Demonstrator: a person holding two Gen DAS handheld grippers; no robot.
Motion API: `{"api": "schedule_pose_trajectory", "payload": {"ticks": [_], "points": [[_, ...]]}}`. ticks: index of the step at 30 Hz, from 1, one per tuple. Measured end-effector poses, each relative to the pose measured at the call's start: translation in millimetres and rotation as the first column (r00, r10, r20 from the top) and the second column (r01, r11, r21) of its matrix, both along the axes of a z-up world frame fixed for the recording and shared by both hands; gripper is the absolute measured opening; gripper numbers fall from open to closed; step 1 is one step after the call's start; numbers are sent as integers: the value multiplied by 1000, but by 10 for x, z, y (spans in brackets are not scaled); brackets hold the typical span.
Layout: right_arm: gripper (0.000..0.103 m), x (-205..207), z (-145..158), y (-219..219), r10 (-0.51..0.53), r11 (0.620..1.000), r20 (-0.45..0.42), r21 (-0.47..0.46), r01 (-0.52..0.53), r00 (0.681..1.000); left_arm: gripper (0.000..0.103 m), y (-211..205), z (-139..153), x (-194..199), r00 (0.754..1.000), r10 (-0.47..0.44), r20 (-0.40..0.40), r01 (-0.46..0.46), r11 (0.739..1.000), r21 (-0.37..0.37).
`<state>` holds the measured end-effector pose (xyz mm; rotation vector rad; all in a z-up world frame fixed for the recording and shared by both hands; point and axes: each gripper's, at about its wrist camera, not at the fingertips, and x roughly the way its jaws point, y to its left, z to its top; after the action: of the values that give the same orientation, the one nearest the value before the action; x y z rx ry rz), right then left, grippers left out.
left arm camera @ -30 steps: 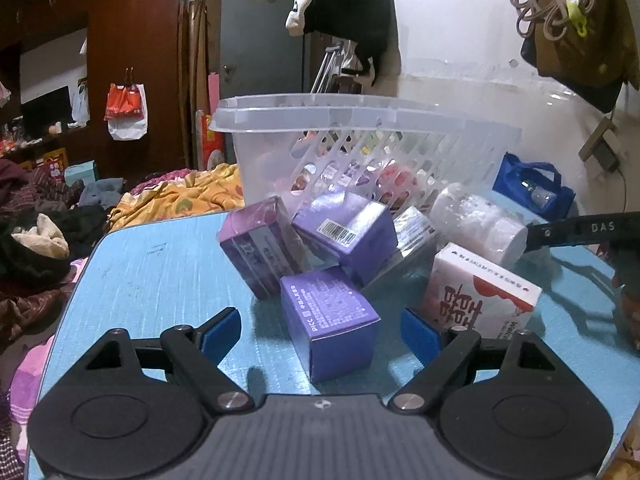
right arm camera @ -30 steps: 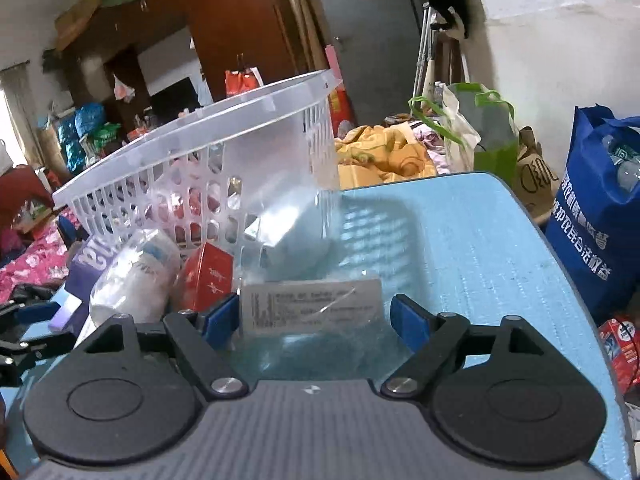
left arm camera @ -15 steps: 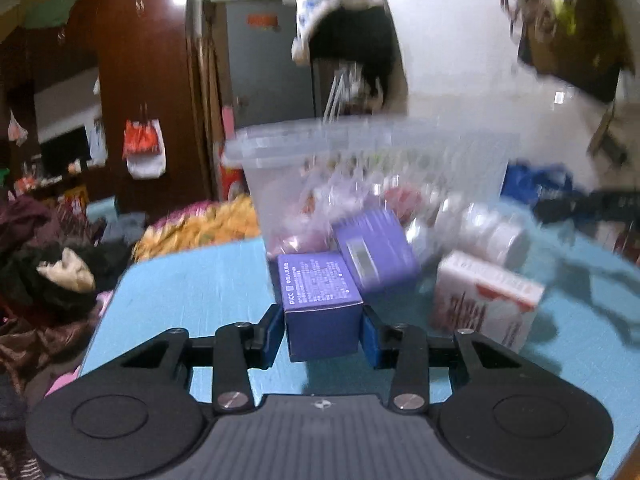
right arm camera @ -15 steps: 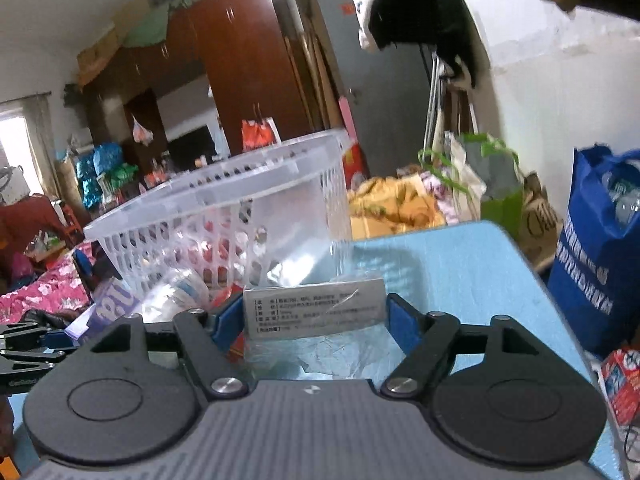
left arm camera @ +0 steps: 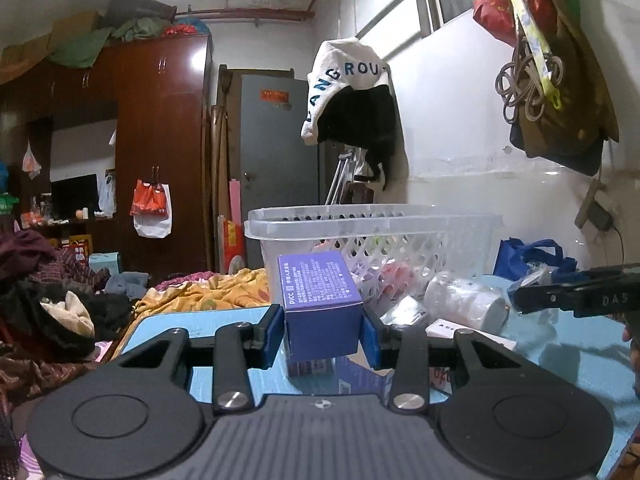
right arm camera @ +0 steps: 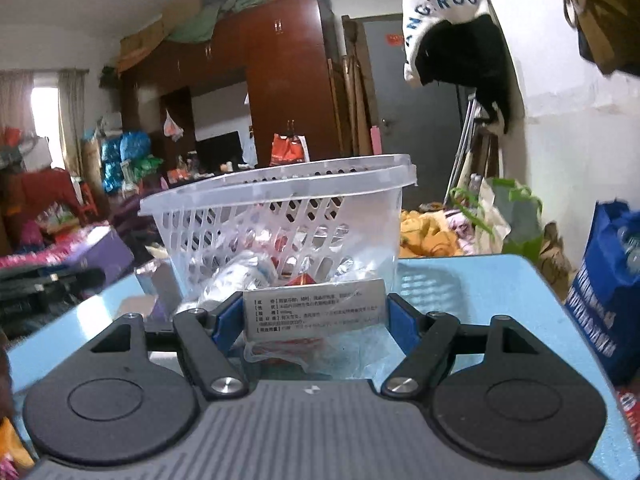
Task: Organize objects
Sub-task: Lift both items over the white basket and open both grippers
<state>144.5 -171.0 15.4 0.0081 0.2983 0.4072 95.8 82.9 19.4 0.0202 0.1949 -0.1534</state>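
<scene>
L jaws clamp purple box (left arm camera: 320, 304), R clamp clear packet (right arm camera: 316, 316), basket (right arm camera: 280, 208) beyond

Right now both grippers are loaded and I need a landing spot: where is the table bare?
Bare blue table lies right of the basket, up to the edge by the blue bag. A smaller bare strip lies on the basket's other side. In front of the basket it is crowded with packages.

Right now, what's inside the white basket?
Through the lattice of the basket, red-and-white packets and crinkly clear wrappers show, with a pale bottle leaning outside its front wall. The basket's floor and far side are hidden, so a count isn't possible.
</scene>
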Motion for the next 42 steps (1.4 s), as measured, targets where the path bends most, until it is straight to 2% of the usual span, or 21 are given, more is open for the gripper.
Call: {"api": "schedule_pose_trajectory", "payload": {"ticks": [26,30,33,35,39,42], "points": [[77,-192,-12,7,-11,1000,123,-9,12,992,44,56,-38,-111,1000,-5,30,5,1000,-6],[77,-249,25,-19,6,1000,166,-3,-6,986,44,60,40,-209,997,-5,78,7,1000,-24],[77,-307,229,-66,42,998,181,30,-48,983,44,21,273,-250,992,-38,118,42,999,-29],[77,-289,488,0,22,1000,215,-2,-22,976,44,-12,509,-155,990,-71,121,76,996,-39],[77,99,1004,191,6,1000,223,-29,0,975,44,-86,944,340,992,-115,58,119,990,-81],[76,513,1180,347,2,998,179,-62,10,984,44,-179,1091,823,996,-87,-23,85,994,-63]]}}
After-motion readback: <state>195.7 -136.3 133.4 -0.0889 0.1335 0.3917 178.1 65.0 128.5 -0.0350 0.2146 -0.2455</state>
